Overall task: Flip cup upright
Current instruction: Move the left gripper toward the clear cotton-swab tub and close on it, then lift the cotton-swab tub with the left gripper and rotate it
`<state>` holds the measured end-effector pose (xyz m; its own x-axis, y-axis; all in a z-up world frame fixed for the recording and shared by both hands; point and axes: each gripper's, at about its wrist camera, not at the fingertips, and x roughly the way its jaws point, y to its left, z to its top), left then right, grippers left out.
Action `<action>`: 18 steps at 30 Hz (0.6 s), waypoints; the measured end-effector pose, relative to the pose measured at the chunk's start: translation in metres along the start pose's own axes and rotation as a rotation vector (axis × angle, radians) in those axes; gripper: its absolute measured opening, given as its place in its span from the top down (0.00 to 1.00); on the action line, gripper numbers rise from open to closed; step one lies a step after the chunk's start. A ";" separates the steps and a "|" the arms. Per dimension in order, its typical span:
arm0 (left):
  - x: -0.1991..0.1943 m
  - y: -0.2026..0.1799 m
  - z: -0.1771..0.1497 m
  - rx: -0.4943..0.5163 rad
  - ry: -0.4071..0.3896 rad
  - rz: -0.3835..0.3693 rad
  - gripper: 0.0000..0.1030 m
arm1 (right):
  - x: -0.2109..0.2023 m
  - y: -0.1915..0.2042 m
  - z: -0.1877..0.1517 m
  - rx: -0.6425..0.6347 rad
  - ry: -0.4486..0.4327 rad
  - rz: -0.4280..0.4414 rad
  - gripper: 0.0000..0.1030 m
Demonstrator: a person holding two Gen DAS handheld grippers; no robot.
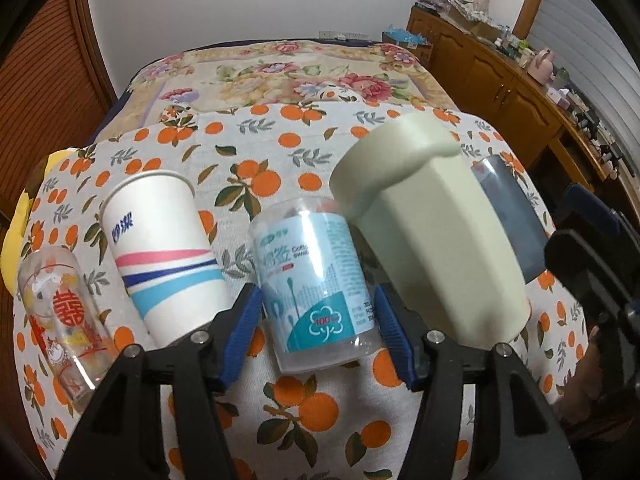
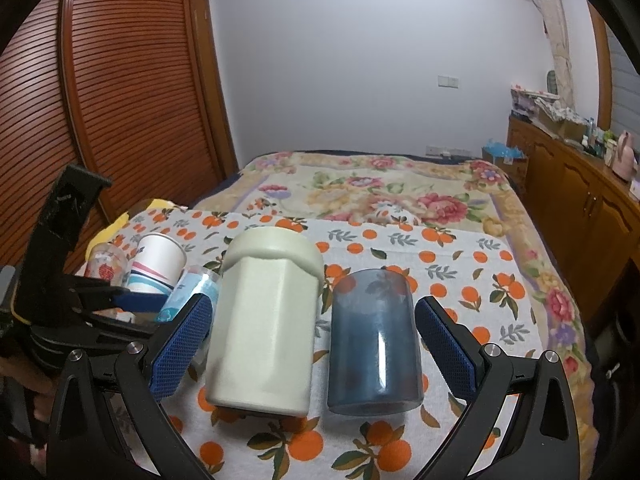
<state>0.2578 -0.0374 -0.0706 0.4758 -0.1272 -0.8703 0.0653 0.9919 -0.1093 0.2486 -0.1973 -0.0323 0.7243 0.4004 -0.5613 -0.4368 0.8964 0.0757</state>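
Observation:
Several cups stand in a row on the orange-print cloth (image 1: 304,412). From the left: a clear glass with red print (image 1: 60,312), a white paper cup with stripes (image 1: 164,256), a clear cotton-swab container (image 1: 316,284), a pale green cup (image 1: 432,232) and a dark blue translucent cup (image 2: 374,340). My left gripper (image 1: 318,340) is open, its blue pads either side of the swab container's base. My right gripper (image 2: 316,348) is open wide around the green cup (image 2: 266,320) and the blue cup. The left gripper also shows in the right wrist view (image 2: 132,300).
The cloth lies on a bed with a floral blanket (image 2: 376,192). A wooden slatted wardrobe (image 2: 120,92) stands to the left. A wooden sideboard (image 2: 576,200) with clutter runs along the right wall.

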 end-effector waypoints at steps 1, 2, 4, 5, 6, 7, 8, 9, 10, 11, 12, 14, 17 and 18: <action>0.001 0.000 -0.001 -0.001 0.005 0.002 0.42 | 0.000 0.000 0.000 -0.001 0.000 -0.001 0.00; 0.002 0.001 -0.002 -0.002 0.008 0.002 0.42 | 0.000 0.000 0.000 -0.001 0.000 -0.001 0.00; 0.002 0.000 -0.004 0.001 0.007 0.003 0.43 | -0.002 0.000 0.000 0.000 -0.002 -0.002 0.00; 0.001 0.001 -0.005 0.003 -0.002 0.002 0.43 | -0.003 0.000 0.000 0.002 -0.003 -0.004 0.00; 0.000 0.001 -0.006 0.004 -0.008 0.000 0.44 | -0.004 0.001 -0.001 0.002 -0.005 -0.006 0.00; -0.001 0.002 -0.008 0.002 -0.014 -0.002 0.44 | -0.006 0.001 -0.001 0.002 -0.006 -0.008 0.00; -0.002 0.002 -0.010 -0.002 -0.016 -0.003 0.45 | -0.008 0.001 -0.001 0.003 -0.009 -0.011 0.00; -0.004 0.002 -0.012 -0.003 -0.020 -0.006 0.45 | -0.010 0.001 -0.002 0.004 -0.011 -0.014 0.00; -0.007 0.003 -0.014 -0.004 -0.030 -0.012 0.45 | -0.013 0.002 -0.002 0.004 -0.012 -0.017 0.00; -0.011 0.003 -0.017 -0.005 -0.039 -0.017 0.45 | -0.015 0.002 -0.003 0.003 -0.014 -0.021 0.00; -0.015 0.002 -0.019 -0.006 -0.048 -0.022 0.45 | -0.018 0.003 -0.004 0.003 -0.016 -0.025 0.00; -0.022 0.001 -0.024 -0.008 -0.066 -0.031 0.45 | -0.025 0.006 -0.005 0.003 -0.020 -0.033 0.00; -0.037 0.000 -0.033 -0.006 -0.095 -0.048 0.45 | -0.035 0.009 -0.008 -0.003 -0.028 -0.047 0.00; -0.041 0.000 -0.036 -0.006 -0.102 -0.054 0.45 | -0.039 0.011 -0.009 -0.005 -0.030 -0.054 0.00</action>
<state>0.2069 -0.0323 -0.0523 0.5582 -0.1805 -0.8099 0.0888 0.9834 -0.1580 0.2109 -0.2048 -0.0171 0.7626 0.3573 -0.5393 -0.3995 0.9158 0.0418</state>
